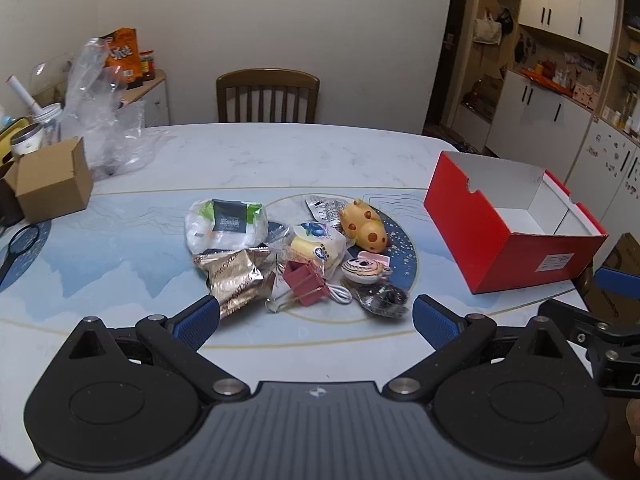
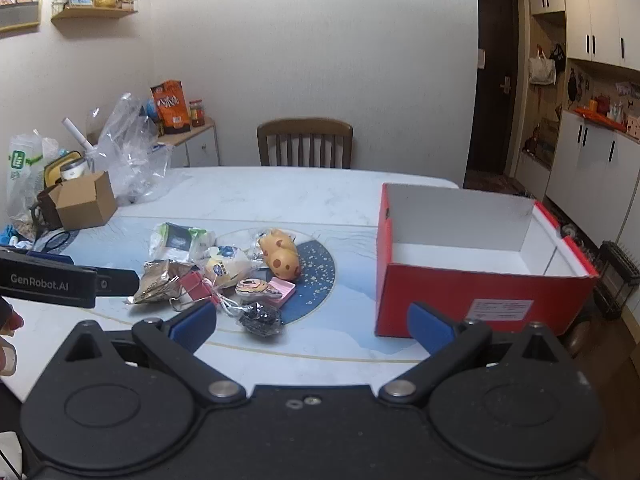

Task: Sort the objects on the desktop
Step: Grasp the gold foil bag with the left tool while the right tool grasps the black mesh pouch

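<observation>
A pile of small objects lies mid-table: a white wipes pack, a gold foil packet, a pink binder clip, a yellow spotted toy, a yellow snack bag, a round patterned item and a dark wrapped item. The pile also shows in the right wrist view. An open red shoebox stands to the right, empty. My left gripper is open and empty, just short of the pile. My right gripper is open and empty, between pile and box.
A brown cardboard box, clear plastic bags and cups sit at the table's left. A wooden chair stands at the far side. Cabinets line the right wall. The left gripper's body shows at left in the right wrist view.
</observation>
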### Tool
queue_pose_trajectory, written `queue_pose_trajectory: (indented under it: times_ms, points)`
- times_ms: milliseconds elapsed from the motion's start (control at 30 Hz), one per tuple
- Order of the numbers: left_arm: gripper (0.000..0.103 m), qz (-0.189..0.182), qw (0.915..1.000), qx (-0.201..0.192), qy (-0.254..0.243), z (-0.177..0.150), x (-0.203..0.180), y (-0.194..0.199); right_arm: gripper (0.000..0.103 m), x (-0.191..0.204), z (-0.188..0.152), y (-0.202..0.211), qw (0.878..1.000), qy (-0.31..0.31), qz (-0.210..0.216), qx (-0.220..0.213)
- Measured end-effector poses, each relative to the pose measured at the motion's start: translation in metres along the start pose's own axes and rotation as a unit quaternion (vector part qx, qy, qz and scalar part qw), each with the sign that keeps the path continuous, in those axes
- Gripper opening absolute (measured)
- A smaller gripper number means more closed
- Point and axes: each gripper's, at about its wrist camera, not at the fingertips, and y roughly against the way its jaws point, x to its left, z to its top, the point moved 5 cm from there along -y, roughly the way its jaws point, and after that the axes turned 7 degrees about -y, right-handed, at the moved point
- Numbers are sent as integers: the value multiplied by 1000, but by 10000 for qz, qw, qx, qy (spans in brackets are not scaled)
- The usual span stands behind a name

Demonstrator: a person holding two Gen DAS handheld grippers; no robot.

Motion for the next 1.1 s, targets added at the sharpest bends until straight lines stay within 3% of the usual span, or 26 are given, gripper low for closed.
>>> queue_pose_trajectory:
  times_ms: [733, 967, 1100]
  points:
    - [103, -427, 9942, 690, -701, -4, 73, -125, 96, 49, -11, -125, 9951, -83, -491, 851]
    - [103, -626, 9910, 800, -876, -8, 80, -149, 85, 60, -19, -156, 9910, -67, -510, 1234]
    - [93, -702, 9894, 894, -900, -8, 83, -159, 82, 63, -21, -169, 9894, -65, -497, 1365]
